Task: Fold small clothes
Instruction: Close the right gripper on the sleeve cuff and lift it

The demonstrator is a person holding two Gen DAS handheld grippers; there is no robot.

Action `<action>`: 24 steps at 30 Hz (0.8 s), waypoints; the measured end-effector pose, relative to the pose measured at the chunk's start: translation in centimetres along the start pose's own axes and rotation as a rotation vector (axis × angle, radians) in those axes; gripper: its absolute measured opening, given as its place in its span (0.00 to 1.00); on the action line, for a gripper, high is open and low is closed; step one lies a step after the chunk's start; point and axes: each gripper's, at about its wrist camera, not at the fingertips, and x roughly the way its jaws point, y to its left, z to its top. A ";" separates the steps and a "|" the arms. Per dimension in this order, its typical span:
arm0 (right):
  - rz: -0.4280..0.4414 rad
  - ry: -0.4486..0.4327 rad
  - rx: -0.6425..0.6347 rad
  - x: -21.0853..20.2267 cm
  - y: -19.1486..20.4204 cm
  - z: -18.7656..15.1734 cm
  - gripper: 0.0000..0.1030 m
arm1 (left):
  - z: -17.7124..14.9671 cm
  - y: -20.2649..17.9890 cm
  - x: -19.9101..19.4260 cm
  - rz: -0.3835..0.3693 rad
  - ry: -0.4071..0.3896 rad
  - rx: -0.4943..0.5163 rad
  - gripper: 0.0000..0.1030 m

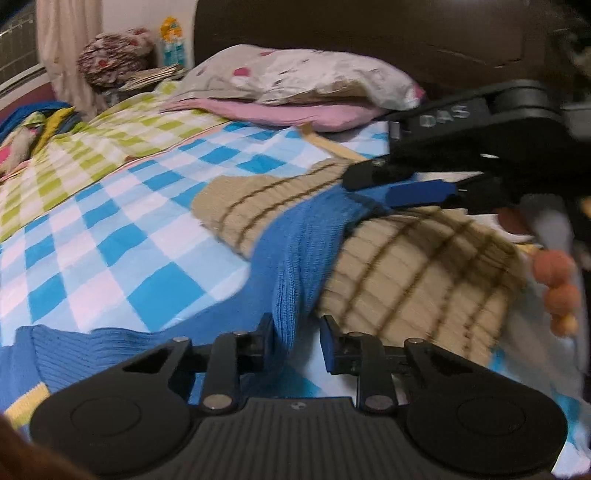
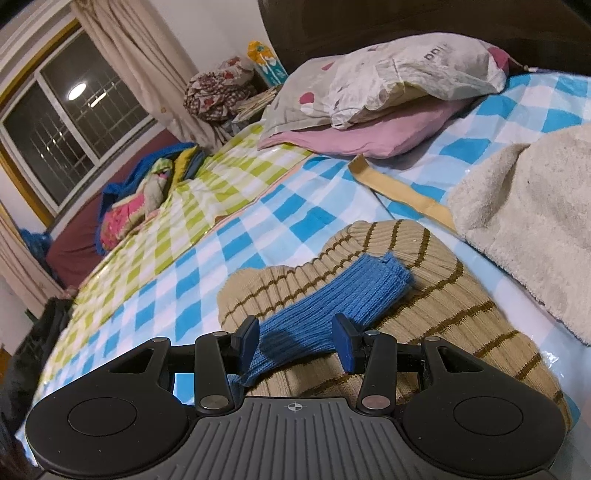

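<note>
You are working on a bed [image 2: 332, 192] under a blue check sheet, with a green check sheet to the left.

Your left gripper [image 1: 295, 339] is standing with fingers parted, the blue sleeve [image 1: 295, 258] passing between them. Your right gripper [image 2: 295, 341] is likewise spread, straddling the sleeve [image 2: 332, 310] without clamping it. The sleeve is lying across the striped beige sweater [image 2: 424, 317] on the bed. Pillows [image 2: 388, 88] are resting against a dark headboard [image 1: 369, 29]; a cream fleece [image 2: 535, 221] is lying to the right, a curtained window [image 2: 66, 122] showing far left.
</note>
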 end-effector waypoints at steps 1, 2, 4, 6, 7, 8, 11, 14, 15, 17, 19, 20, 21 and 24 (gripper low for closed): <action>0.003 -0.002 0.009 -0.1 -0.2 0.1 0.42 | -0.2 -0.3 -0.4 -0.015 -0.007 0.016 0.31; 0.006 -0.003 0.019 -0.2 -0.3 0.1 0.42 | -0.4 -0.8 -0.7 -0.026 -0.011 0.045 0.31; 0.011 -0.006 0.033 -0.4 -0.5 0.2 0.42 | -0.9 -1.6 -1.5 -0.056 -0.014 0.103 0.31; 0.010 -0.010 0.036 -0.6 -0.6 0.2 0.42 | -1.3 -2.1 -2.1 -0.071 -0.009 0.137 0.31; 0.010 -0.011 0.036 -0.6 -0.6 0.2 0.42 | -1.4 -2.2 -2.3 -0.074 -0.008 0.145 0.31; 0.010 -0.010 0.038 -0.6 -0.6 0.2 0.42 | -1.5 -2.3 -2.4 -0.074 -0.008 0.149 0.31; 0.015 0.000 0.043 -0.7 -0.5 0.1 0.44 | -1.5 -2.3 -2.2 -0.058 -0.010 0.151 0.31; 0.031 0.000 0.035 -1.2 -0.1 -0.1 0.48 | -1.4 -2.8 -1.9 -0.049 -0.012 0.156 0.31; 0.040 -0.003 0.030 -1.4 0.1 -0.1 0.52 | -1.5 -3.2 -1.9 -0.047 -0.016 0.169 0.31; 0.020 -0.005 -0.001 -1.4 0.6 -0.2 0.54 | -1.7 -3.8 -2.1 -0.042 -0.027 0.190 0.31; -0.025 -0.006 -0.043 -1.0 0.9 -0.5 0.54 | -2.0 -4.3 -2.4 -0.037 -0.038 0.203 0.31; -0.038 -0.001 -0.049 -0.8 0.9 -0.6 0.54 | -2.1 -4.4 -2.6 -0.036 -0.044 0.208 0.31; -0.052 0.009 -0.057 -0.6 0.8 -0.6 0.54 | -2.3 -4.5 -2.9 -0.036 -0.051 0.215 0.31; -0.092 0.003 -0.075 -0.6 0.5 -0.5 0.51 | -2.7 -4.7 -3.4 -0.035 -0.062 0.240 0.31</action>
